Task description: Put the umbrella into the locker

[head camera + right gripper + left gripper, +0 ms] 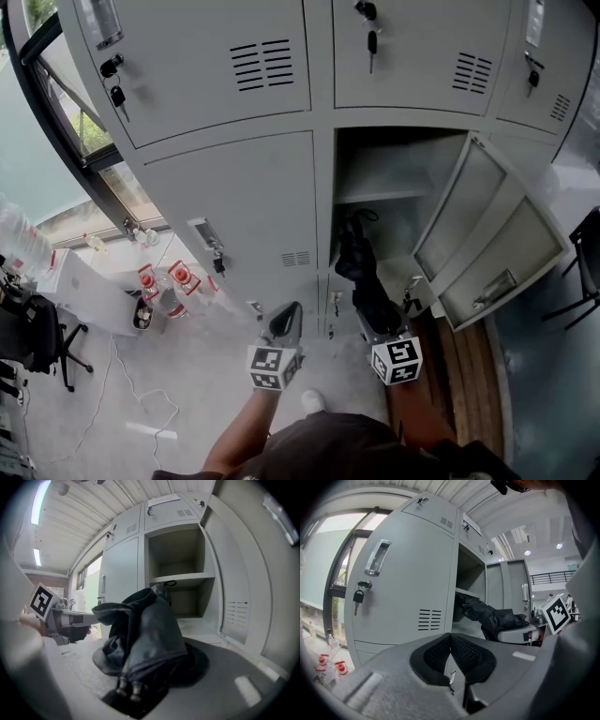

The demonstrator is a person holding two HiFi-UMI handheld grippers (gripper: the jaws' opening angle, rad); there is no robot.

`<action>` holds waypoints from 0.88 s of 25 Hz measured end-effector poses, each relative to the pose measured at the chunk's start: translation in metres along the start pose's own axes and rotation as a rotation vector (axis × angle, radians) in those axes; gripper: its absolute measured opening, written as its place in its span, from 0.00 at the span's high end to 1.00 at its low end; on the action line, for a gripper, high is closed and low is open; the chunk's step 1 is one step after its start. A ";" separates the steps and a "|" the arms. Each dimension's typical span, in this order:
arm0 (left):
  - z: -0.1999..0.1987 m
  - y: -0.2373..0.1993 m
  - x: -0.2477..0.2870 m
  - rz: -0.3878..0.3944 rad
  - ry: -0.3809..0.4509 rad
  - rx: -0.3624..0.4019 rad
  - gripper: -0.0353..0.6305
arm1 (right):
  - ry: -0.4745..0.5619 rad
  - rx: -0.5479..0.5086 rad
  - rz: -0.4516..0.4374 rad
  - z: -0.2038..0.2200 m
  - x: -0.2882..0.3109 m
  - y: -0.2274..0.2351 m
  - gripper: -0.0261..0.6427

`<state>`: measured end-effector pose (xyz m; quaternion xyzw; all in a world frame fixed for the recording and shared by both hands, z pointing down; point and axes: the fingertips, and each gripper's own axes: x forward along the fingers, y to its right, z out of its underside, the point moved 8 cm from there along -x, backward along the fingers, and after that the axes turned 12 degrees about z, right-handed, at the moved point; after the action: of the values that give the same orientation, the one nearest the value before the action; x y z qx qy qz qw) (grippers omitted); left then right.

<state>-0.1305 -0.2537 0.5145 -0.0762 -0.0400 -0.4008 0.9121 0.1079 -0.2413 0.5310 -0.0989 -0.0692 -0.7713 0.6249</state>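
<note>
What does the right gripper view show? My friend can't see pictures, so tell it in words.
The right claw grips a folded dark umbrella, its end aimed at an open grey locker with a shelf inside. The left claw shows at the left edge, in front of closed locker doors.

You have the umbrella [140, 630] clamped in your right hand-held gripper [147, 663], the pads pressing on its bunched black fabric near the end where two small rib tips stick out. It is folded, loosely wrapped and creased, and lies nearly level, pointing away from you. Its far end, with a thin strap loop [362, 216], reaches into the mouth of the open locker [487, 234] compartment, just under the shelf [384, 193]. The locker is pale grey metal; its door [525, 253] stands swung out to the right, and the compartment behind it is bare apart from the umbrella's end
</note>
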 end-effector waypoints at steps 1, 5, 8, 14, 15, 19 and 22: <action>0.000 -0.004 0.002 0.006 0.004 -0.006 0.94 | -0.002 -0.001 0.007 -0.001 0.002 -0.001 0.62; 0.000 -0.015 0.009 0.029 0.012 0.005 0.94 | -0.004 0.001 0.041 -0.002 0.010 -0.001 0.62; 0.000 -0.019 0.015 0.041 0.015 0.014 0.94 | -0.015 0.008 0.056 -0.001 0.015 0.001 0.62; -0.001 -0.022 0.032 0.051 -0.007 0.005 0.94 | -0.021 0.008 0.066 -0.004 0.030 0.012 0.62; -0.001 -0.023 0.036 0.048 -0.002 0.012 0.94 | -0.023 0.009 0.065 -0.005 0.033 0.014 0.62; -0.002 -0.024 0.044 0.042 0.005 0.019 0.94 | -0.036 0.004 0.061 -0.009 0.044 0.022 0.62; -0.001 -0.025 0.046 0.040 -0.016 -0.004 0.94 | -0.045 0.014 0.066 -0.011 0.053 0.026 0.62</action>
<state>-0.1178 -0.3041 0.5219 -0.0819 -0.0452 -0.3821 0.9194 0.1221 -0.2995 0.5328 -0.1140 -0.0852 -0.7472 0.6492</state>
